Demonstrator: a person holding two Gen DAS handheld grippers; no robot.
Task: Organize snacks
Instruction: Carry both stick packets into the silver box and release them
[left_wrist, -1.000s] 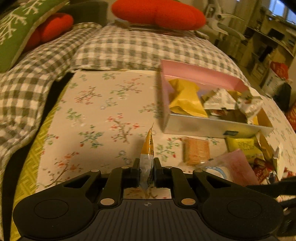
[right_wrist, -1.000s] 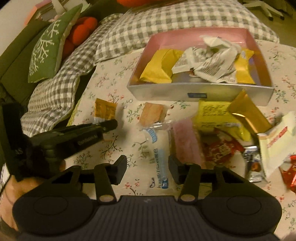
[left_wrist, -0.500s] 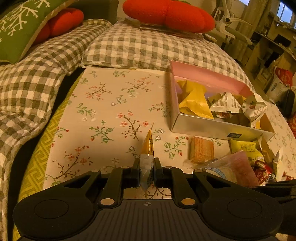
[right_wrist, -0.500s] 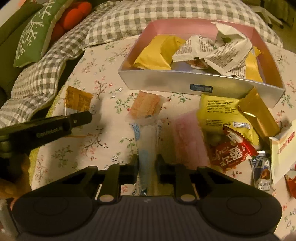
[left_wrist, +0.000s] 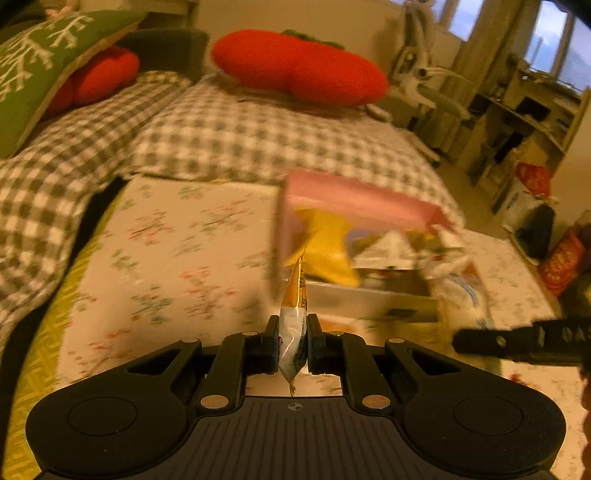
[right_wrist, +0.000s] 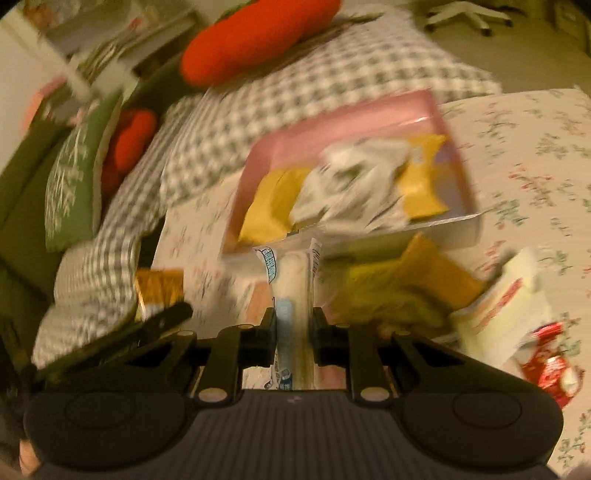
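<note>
Two grippers are loaded. Left gripper (left_wrist: 293, 345) is clamped on a gold-and-white sachet (left_wrist: 294, 325), held edge-on and upright between the jaws, its gold tip pointing toward the near left corner of the pink box (left_wrist: 354, 197). Right gripper (right_wrist: 294, 334) is clamped on a clear tube pack with blue print (right_wrist: 291, 295), which lies along the finger axis and reaches toward the box's silver front wall (right_wrist: 439, 236).

Box stands on the floral cloth (left_wrist: 177, 240) and already holds yellow bags and crumpled white wrappers. Loose snacks lie in front of it: a yellow pack (right_wrist: 399, 295), a white-and-red carton (right_wrist: 498, 310) and a red wrapper (right_wrist: 550, 369).

Assessment: step in hand is carrying both items to the box. Both views are blurred, so contact details are uncertain. Recommended practice: clear the front wall before lowering, release over a free patch of the interior rather than atop the crumpled wrappers, and deposit one item at a time so the grippers do not collide
</note>
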